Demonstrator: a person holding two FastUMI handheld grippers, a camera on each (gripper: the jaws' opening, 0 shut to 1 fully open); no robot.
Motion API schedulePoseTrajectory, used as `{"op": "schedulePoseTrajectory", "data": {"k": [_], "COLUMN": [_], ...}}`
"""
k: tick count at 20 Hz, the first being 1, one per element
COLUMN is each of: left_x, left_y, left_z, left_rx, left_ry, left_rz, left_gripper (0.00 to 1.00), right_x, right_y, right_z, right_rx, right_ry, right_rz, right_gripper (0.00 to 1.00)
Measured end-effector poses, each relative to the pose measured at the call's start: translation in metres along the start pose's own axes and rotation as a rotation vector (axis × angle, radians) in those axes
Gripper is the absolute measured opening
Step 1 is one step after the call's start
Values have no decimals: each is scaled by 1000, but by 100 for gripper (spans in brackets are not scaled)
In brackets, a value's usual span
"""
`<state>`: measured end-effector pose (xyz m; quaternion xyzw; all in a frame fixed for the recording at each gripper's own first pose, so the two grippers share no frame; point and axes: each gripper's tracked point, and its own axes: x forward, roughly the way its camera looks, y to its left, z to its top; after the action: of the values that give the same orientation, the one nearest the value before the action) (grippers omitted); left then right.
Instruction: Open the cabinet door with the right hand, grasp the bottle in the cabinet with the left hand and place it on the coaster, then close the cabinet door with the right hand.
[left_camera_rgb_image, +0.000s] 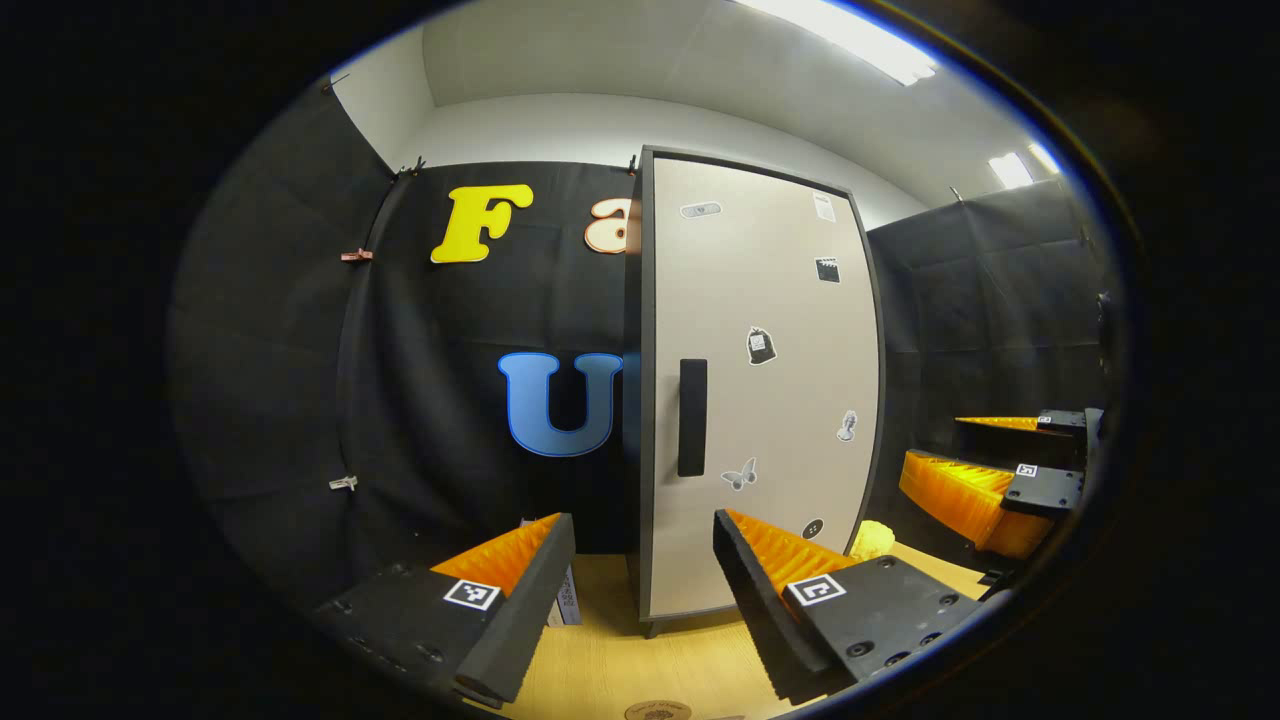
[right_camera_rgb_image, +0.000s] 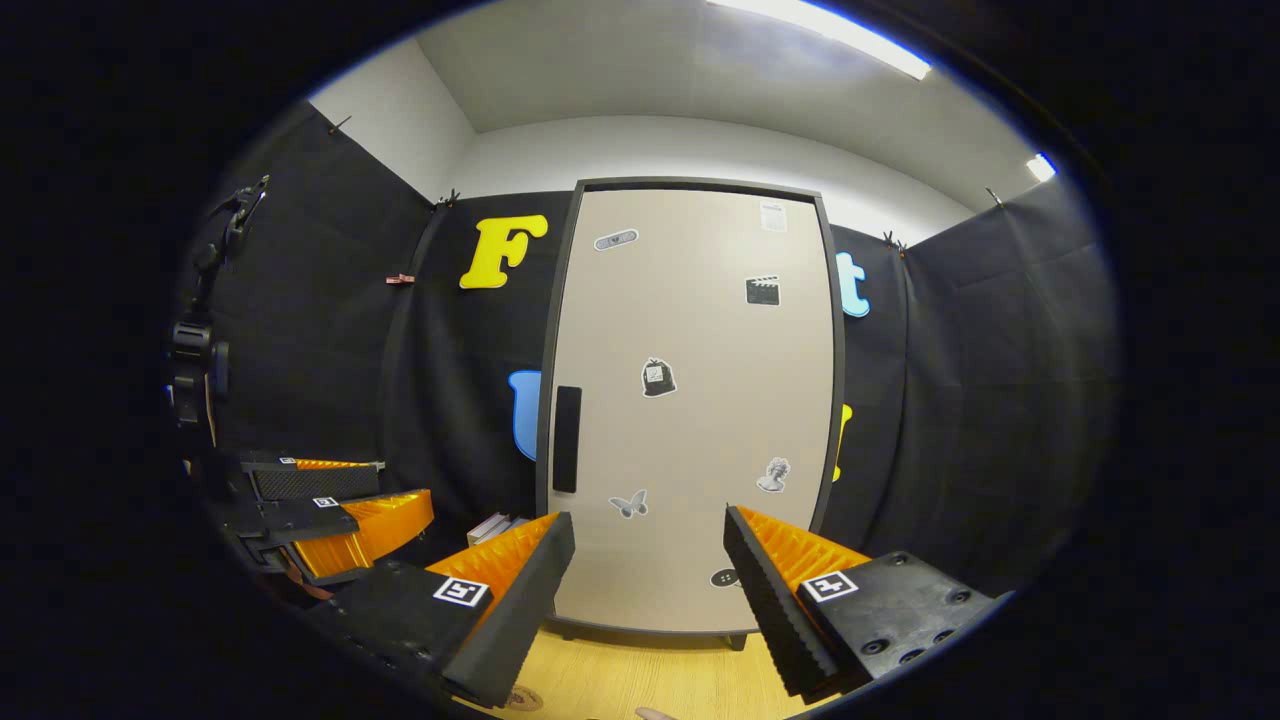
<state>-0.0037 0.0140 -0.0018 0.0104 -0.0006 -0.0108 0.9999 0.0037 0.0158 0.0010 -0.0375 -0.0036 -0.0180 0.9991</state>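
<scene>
Right gripper view, cabinet door (right_camera_rgb_image: 690, 400) closed, right tongs (right_camera_rgb_image: 648, 580) and left tongs (left_camera_rgb_image: 640, 580) spread apart, empty.

left hand-held gripper (left_camera_rgb_image: 640, 570): black bodies, orange ribbed fingers, square tag markers, screws | right hand-held gripper (right_camera_rgb_image: 645, 575): same black-and-orange build, tag markers
</scene>
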Motion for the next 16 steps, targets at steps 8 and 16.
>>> {"op": "schedulePoseTrajectory", "data": {"k": [8, 16], "left_x": [-1, -4], "left_y": [16, 48], "left_z": [1, -1], "left_rx": [-7, -13], "left_ry": [-10, -8], "left_rz": [12, 58], "left_gripper": [89, 89], "right_x": [16, 65], "right_y": [22, 55], "right_z": [15, 28], "right_rx": [33, 28], "right_ry": [-47, -94], "right_rz": [39, 82], "right_gripper": [97, 97]}}
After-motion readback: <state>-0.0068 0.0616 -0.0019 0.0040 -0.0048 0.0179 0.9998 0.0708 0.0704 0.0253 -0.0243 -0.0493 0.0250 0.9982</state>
